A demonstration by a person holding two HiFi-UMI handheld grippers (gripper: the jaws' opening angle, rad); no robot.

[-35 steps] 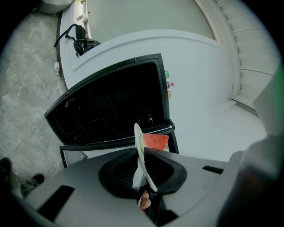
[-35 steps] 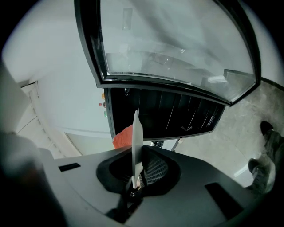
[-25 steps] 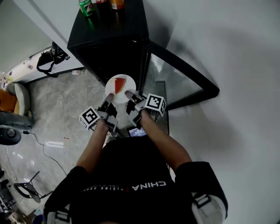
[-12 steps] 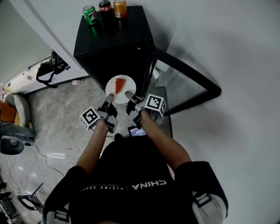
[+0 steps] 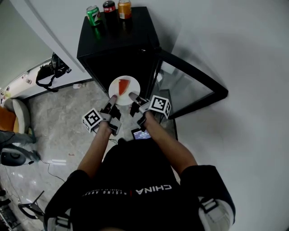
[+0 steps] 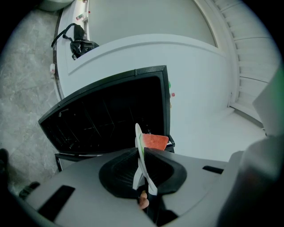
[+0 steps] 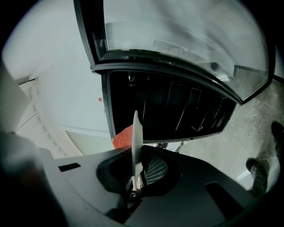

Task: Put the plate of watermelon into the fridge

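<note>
Holding level: both forearms reach straight ahead from the torso, left forearm (image 5: 96,152) and right forearm (image 5: 166,145) nearly parallel. The grippers sit side by side and point at the open fridge (image 5: 118,41).

Left gripper (image 5: 113,98): jaws pinched on the near-left rim of the plate (image 5: 114,90). Its own view shows the rim (image 6: 139,148) wedged between the pads, edge-on.

Right gripper (image 5: 132,96): jaws clamped on the near-right rim. Its own view shows the same thing, with the plate edge (image 7: 136,141) running up out of the pads.

Plate: carried flat in the air between the two grippers, at the mouth of the dark fridge cavity (image 6: 104,116) and resting on no shelf. Each gripper view sees it as a thin line, so the grip is across its thickness.

Watermelon slice (image 5: 123,85): lies flat on the plate, a red wedge. Its long axis runs fridge-to-person. The narrow end looks to point back toward the grippers and the broad end toward the cavity. It shows red beside the plate edge in both gripper views (image 6: 154,141) (image 7: 123,135).

Door (image 5: 187,85): glass, swung wide open on the right in the head view.

Three cans (image 5: 109,6) stand on the fridge top at the back.
</note>
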